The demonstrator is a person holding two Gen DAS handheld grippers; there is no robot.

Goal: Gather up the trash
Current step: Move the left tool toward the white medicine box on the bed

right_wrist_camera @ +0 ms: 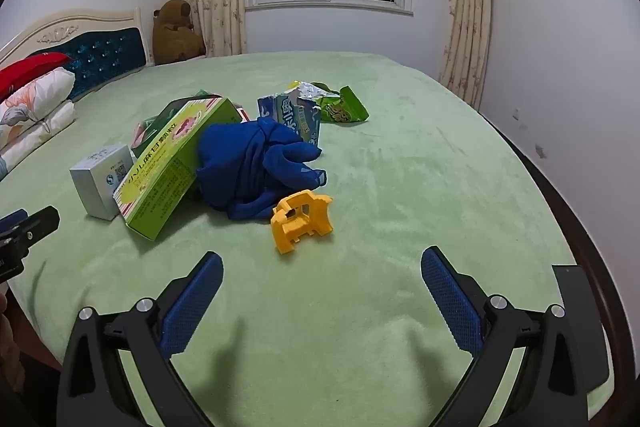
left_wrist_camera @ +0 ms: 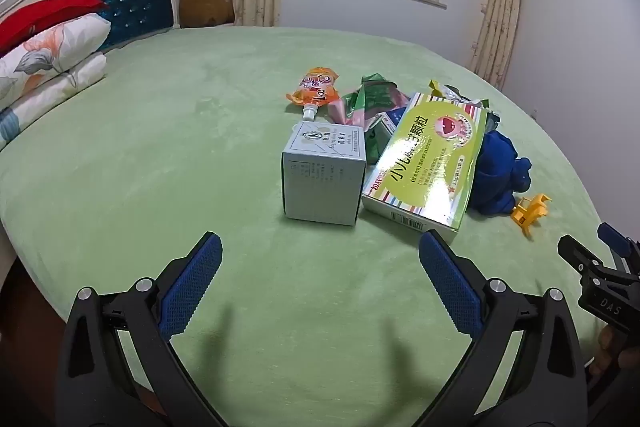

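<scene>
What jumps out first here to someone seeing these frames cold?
The heap of litter mid-bed on the green blanket: a bright green medicine box leaning on a crumpled blue cloth, with a grey carton beside it. Nearer the right gripper, a yellow plastic piece lies alone. Both the left gripper and the right have jaws wide apart, holding nothing.

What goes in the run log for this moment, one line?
stage: approach | left gripper: open, empty | right gripper: open, empty | nearest: white box, yellow clip | trash on bed: untouched
</scene>
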